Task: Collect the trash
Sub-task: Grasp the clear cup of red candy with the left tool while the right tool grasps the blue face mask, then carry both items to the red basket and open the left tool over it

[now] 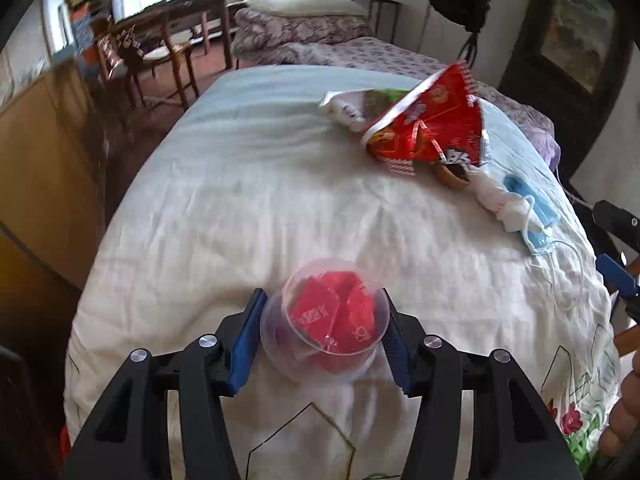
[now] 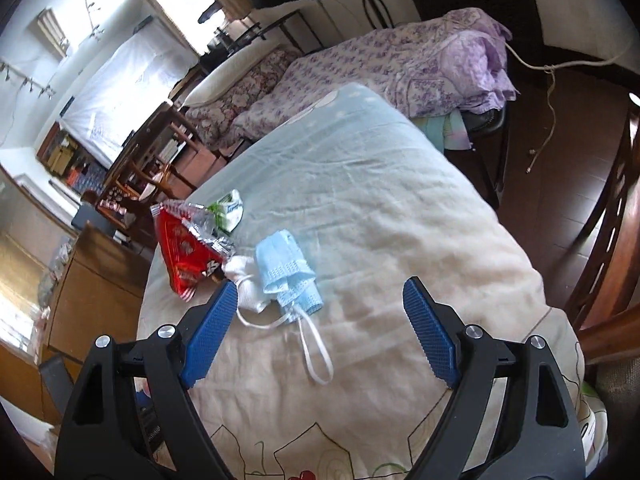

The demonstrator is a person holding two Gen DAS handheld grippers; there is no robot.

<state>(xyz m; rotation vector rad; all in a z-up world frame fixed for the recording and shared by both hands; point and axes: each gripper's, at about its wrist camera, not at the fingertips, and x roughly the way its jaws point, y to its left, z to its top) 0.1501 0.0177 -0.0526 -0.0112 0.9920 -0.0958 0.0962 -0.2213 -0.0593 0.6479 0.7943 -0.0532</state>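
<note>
My left gripper (image 1: 322,312) is shut on a clear plastic cup (image 1: 325,322) that holds red wrappers, just above the white bedspread (image 1: 248,216). Farther right on the bed lie a red snack bag (image 1: 432,124), a green-and-white packet (image 1: 360,106), a brown nutshell (image 1: 452,176), crumpled white tissue (image 1: 500,204) and a blue face mask (image 1: 536,216). My right gripper (image 2: 316,304) is open and empty above the bed, with the blue mask (image 2: 288,268) just ahead between its fingers, nearer the left pad. The red bag (image 2: 184,248), the packet (image 2: 228,212) and the tissue (image 2: 248,280) lie left of the mask.
A second bed with a purple floral cover (image 2: 400,64) stands behind. A wooden cabinet (image 1: 44,184) is on the left, and wooden chairs and a table (image 1: 168,40) stand beyond it. A wooden chair (image 2: 608,216) stands at the bed's right side. A cord (image 2: 548,120) lies on the dark floor.
</note>
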